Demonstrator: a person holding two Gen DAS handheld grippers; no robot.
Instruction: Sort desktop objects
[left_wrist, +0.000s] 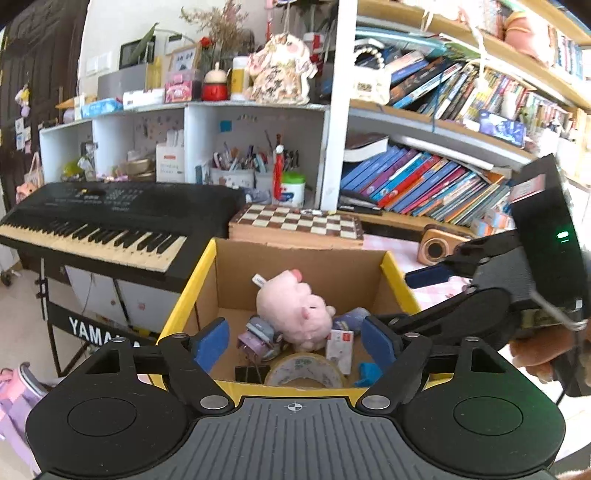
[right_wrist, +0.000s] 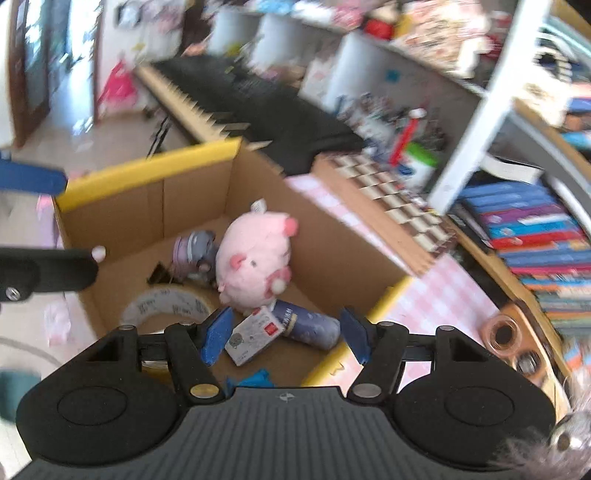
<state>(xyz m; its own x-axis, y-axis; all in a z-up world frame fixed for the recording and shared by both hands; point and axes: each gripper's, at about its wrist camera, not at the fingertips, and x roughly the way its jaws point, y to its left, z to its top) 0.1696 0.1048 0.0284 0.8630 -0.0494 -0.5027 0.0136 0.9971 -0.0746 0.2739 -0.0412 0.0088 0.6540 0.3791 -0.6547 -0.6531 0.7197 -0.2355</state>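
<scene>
Cardboard box (left_wrist: 295, 258), yellow-taped rim, stands open on a pink-checked tablecloth (right_wrist: 439, 295). Both grippers hover above its near edge.

Contents:
- Pink plush pig (left_wrist: 295, 314), lying on its side at the middle of the box floor.
- Roll of tan packing tape (left_wrist: 304, 371), flat, near wall, just in front of the pig.
- Small white card box with a red logo (left_wrist: 340, 349), right of the tape, touching the pig's underside.
- Dark blue cylinder (right_wrist: 314, 325), lying down at the right wall.
- Black binder clip (left_wrist: 253, 373), left of the tape.
- Small purple-grey toy (left_wrist: 258, 338), left of the pig.
- Blue scrap (left_wrist: 369, 373), near right corner; kind cannot be told.

Left gripper (left_wrist: 295, 339): blue pads spread wide, nothing between them.
Right gripper (right_wrist: 286, 334): blue pads likewise wide apart, holding nothing; view blurred.

Surroundings: black Yamaha keyboard (left_wrist: 110, 221) to the left; chessboard case (left_wrist: 295, 225) beyond the box; small wooden speaker (left_wrist: 436, 249) at right; shelves of books (left_wrist: 424, 184) behind.
</scene>
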